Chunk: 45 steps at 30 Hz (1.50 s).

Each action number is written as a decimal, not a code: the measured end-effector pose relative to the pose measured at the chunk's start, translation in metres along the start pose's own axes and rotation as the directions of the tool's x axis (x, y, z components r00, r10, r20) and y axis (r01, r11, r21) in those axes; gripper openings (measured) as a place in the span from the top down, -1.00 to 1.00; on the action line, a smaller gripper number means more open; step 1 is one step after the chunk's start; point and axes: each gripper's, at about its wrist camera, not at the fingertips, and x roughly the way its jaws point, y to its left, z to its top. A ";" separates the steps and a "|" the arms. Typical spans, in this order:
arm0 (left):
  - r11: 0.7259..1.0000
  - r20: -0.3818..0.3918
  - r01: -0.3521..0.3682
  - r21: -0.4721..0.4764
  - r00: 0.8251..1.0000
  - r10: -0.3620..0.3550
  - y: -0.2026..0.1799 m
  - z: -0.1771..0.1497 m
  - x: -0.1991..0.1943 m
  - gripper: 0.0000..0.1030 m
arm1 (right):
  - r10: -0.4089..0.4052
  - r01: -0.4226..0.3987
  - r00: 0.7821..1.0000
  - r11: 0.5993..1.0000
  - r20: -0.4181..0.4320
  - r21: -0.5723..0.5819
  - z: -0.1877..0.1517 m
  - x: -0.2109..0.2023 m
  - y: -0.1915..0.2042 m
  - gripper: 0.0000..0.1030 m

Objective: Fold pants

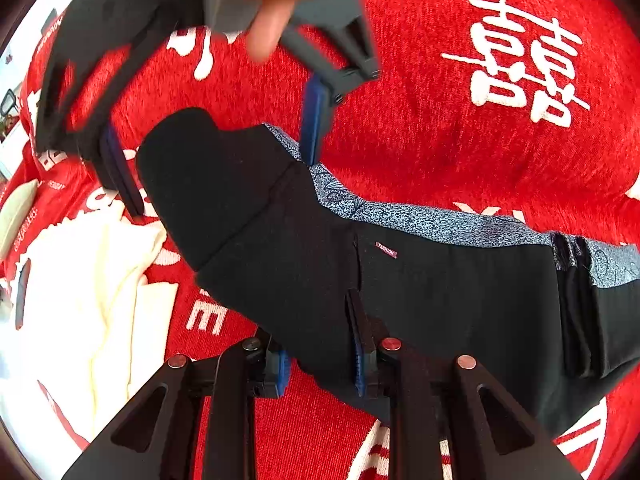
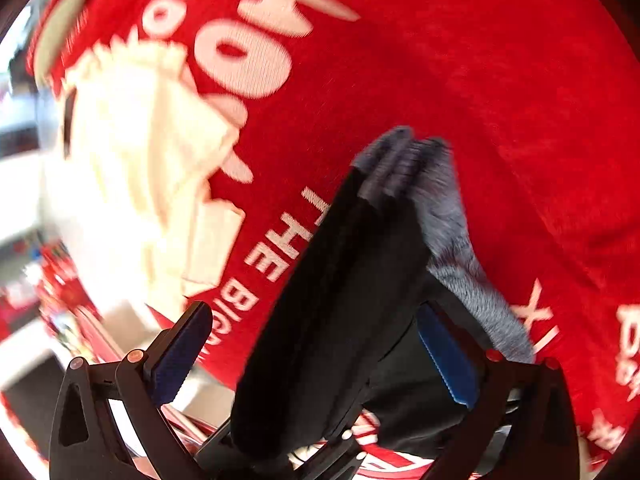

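Observation:
Black pants (image 1: 360, 264) with a blue-grey patterned lining lie folded on the red cloth (image 1: 420, 128). My left gripper (image 1: 320, 364) is shut on the near edge of the pants, with black fabric between its blue pads. My right gripper (image 1: 218, 168) is seen from above in the left wrist view, held by a hand, open, its fingers on either side of the pants' far end. In the right wrist view the right gripper (image 2: 316, 352) is open with the black pants (image 2: 328, 300) standing between its blue pads, untouched by them. That view is blurred.
A cream-white garment (image 1: 92, 292) lies on the red cloth to the left of the pants; it also shows in the right wrist view (image 2: 132, 168). The red cloth carries white lettering (image 1: 524, 60). A room edge shows at far left.

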 end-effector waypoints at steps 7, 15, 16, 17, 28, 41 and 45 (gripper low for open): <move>1.000 -0.009 0.016 -0.015 1.000 -0.016 0.000 0.001 -0.002 0.52 | -0.080 0.080 0.997 0.997 0.018 -0.002 -0.009 0.006 -0.015 0.62; 0.998 0.049 0.020 0.066 0.999 -0.024 -0.019 0.009 -0.031 0.52 | 0.132 -0.151 0.961 0.986 0.245 0.064 -0.061 -0.036 -0.056 0.66; 0.997 0.059 0.029 0.077 0.998 -0.033 -0.022 0.011 -0.039 0.52 | 0.161 -0.187 0.947 0.980 0.277 0.071 -0.071 -0.042 -0.062 0.66; 0.996 0.067 0.038 0.086 0.997 -0.044 -0.025 0.013 -0.045 0.52 | 0.182 -0.214 0.936 0.974 0.302 0.076 -0.076 -0.047 -0.066 0.66; 0.953 0.156 0.118 0.279 0.974 -0.166 -0.107 0.026 -0.114 0.51 | 0.400 -0.565 0.658 0.822 0.639 0.068 -0.234 -0.098 -0.166 0.65; 0.816 0.088 0.227 0.532 0.943 -0.320 -0.255 -0.005 -0.154 0.51 | 0.322 -0.697 0.475 0.705 0.819 0.127 -0.409 -0.081 -0.283 0.66; 0.768 0.045 0.251 0.589 0.939 -0.342 -0.298 -0.020 -0.154 0.51 | 0.292 -0.728 0.454 0.666 0.842 0.162 -0.448 -0.063 -0.316 0.66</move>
